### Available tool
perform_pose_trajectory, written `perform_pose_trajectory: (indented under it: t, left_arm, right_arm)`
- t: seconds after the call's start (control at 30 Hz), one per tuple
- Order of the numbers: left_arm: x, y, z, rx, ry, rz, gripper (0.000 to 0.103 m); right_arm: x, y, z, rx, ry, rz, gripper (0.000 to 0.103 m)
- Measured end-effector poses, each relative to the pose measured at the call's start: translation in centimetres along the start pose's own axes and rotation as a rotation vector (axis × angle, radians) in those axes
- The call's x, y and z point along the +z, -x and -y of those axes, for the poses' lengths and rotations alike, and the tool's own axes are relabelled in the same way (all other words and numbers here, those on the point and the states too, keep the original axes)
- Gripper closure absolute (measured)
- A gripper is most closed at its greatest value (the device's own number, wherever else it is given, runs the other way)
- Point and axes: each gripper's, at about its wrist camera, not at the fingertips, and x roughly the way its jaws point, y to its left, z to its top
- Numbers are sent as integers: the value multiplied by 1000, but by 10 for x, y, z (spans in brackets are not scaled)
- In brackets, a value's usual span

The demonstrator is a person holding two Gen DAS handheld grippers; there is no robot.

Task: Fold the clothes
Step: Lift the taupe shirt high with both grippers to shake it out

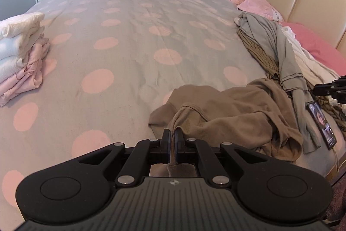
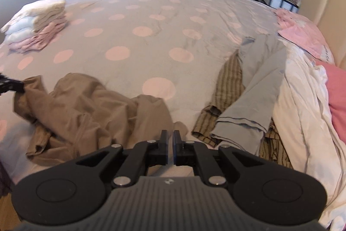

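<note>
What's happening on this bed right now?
A person with a gripper in each hand is folding laundry. The left gripper is shut on an edge of the crumpled tan garment. The right gripper is slightly open with nothing between its fingers. A folded stack sits to the left on the spotted bedspread; an unfolded pile waits on the right.

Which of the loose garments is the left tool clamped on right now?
The tan garment, crumpled nearest the camera; its edge is pinched in the left tool. The grey one and the striped one lie untouched.
</note>
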Motion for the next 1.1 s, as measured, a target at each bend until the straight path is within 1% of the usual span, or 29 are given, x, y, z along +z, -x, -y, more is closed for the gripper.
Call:
perform_pose_trajectory:
  t: [0.03, 0.07, 0.17, 0.2, 0.27, 0.4, 0.5, 0.6, 0.63, 0.67, 0.7, 0.77, 0.9, 1.0, 1.1]
  left_arm:
    - [0, 0, 1, 5, -7, -2, 102]
    - [-1, 0, 1, 8, -11, -3, 102]
    - [-1, -2, 2, 14, -23, -7, 102]
    - [-1, -2, 2, 17, -27, -8, 102]
    - [-1, -2, 4, 23, -33, -7, 102]
    - [-1, -1, 4, 33, -37, 3, 102]
    - [-1, 0, 3, 34, -24, 11, 102]
    - [0, -1, 5, 38, -25, 17, 102]
    - [1, -1, 6, 41, -26, 22, 102]
    - [2, 0, 6, 43, -27, 30, 102]
    - [4, 3, 7, 45, -27, 42, 101]
    - [7, 10, 7, 49, -21, 83, 101]
    - [15, 28, 10, 42, -19, 166, 101]
    - [25, 44, 19, 31, -45, 232, 101]
    - [40, 72, 28, 7, -56, 328, 101]
  right_arm:
    - [-4, 1, -5, 29, 7, -5, 78]
    - [-8, 3, -11, 58, 12, -10, 73]
    - [-23, -3, -36, 166, 69, -58, 72]
    - [-29, -6, -47, 188, 113, -77, 72]
    - [-40, -14, -66, 188, 219, -113, 72]
    - [-52, -36, -70, 64, 227, -205, 71]
    - [-53, -45, -55, 31, 113, -243, 71]
    - [-54, -54, -41, 77, -32, -263, 72]
    - [-53, -56, -39, 85, -55, -264, 84]
    - [-53, -57, -40, 80, -50, -260, 94]
    - [-52, -55, -42, 64, -29, -249, 101]
    - [-49, -50, -46, 25, 19, -223, 101]
    - [-38, -31, -39, -41, 31, -146, 101]
    - [-26, -8, -27, -92, 21, -66, 102]
    - [-5, 26, -15, -149, 18, 38, 102]
